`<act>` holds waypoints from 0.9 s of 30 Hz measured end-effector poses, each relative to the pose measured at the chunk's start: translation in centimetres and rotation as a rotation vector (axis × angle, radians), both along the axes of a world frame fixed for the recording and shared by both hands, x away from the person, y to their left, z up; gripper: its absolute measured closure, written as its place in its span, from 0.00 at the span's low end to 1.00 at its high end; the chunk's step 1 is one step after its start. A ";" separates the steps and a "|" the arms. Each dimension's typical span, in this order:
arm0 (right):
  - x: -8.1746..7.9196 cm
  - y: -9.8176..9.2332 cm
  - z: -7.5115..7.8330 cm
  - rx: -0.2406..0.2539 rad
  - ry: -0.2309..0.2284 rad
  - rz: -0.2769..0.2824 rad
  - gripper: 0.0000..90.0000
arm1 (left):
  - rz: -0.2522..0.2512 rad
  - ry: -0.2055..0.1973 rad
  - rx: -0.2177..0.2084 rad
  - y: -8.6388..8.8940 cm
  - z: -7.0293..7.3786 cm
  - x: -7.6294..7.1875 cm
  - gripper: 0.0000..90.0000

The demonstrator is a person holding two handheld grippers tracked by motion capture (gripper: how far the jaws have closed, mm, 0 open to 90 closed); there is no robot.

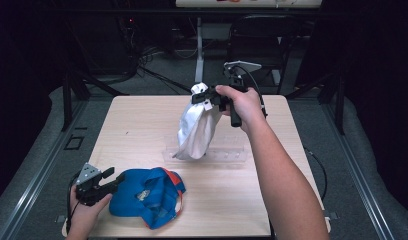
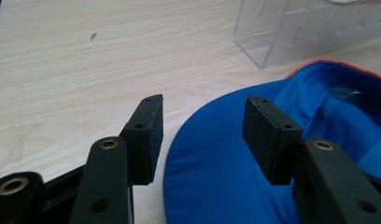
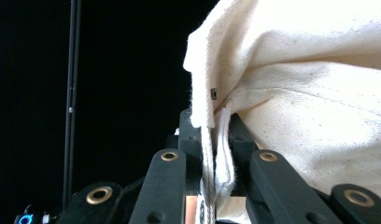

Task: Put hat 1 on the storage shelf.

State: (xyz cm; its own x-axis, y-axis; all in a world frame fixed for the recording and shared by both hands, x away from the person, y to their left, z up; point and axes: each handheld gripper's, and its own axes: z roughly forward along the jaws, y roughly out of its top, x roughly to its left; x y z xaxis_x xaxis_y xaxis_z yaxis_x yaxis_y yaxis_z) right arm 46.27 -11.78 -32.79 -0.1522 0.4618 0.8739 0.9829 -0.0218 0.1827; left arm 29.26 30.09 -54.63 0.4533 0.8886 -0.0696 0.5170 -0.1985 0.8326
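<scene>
Right gripper (image 1: 208, 98) is pinching the white cloth cap (image 1: 196, 131), dangling it over the clear rack (image 1: 232, 155). Left gripper (image 1: 108, 181) is spread wide at the blue cap's (image 1: 149, 195) brim, nearer than the rack.

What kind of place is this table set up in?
Probably a lab or recording workspace rather than a home. The light wooden table stands on grey carpet among dark metal frame rails, with loose black cables on the floor behind it and a black chair by a second desk.
</scene>
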 end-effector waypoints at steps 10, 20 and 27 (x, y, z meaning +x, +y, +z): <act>1.6 1.3 -1.4 0.025 0.000 -0.041 0.90 | -0.216 -0.122 0.029 -6.3 4.6 0.4 0.51; 1.1 1.5 -0.7 -0.004 -0.016 -0.022 0.90 | -0.311 -0.181 0.165 -12.9 5.6 2.9 0.51; 0.6 1.8 -0.9 0.003 -0.019 -0.020 0.90 | -0.308 -0.133 0.234 -15.6 5.8 4.8 0.69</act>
State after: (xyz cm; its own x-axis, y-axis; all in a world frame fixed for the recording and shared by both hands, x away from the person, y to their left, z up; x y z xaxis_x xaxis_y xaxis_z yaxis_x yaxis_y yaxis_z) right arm 46.85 -10.01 -33.67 -0.1599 0.4620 0.8723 0.9786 -0.0420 0.2017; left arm 34.10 14.51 -48.87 0.6918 0.6950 0.1960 0.2945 -0.5193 0.8022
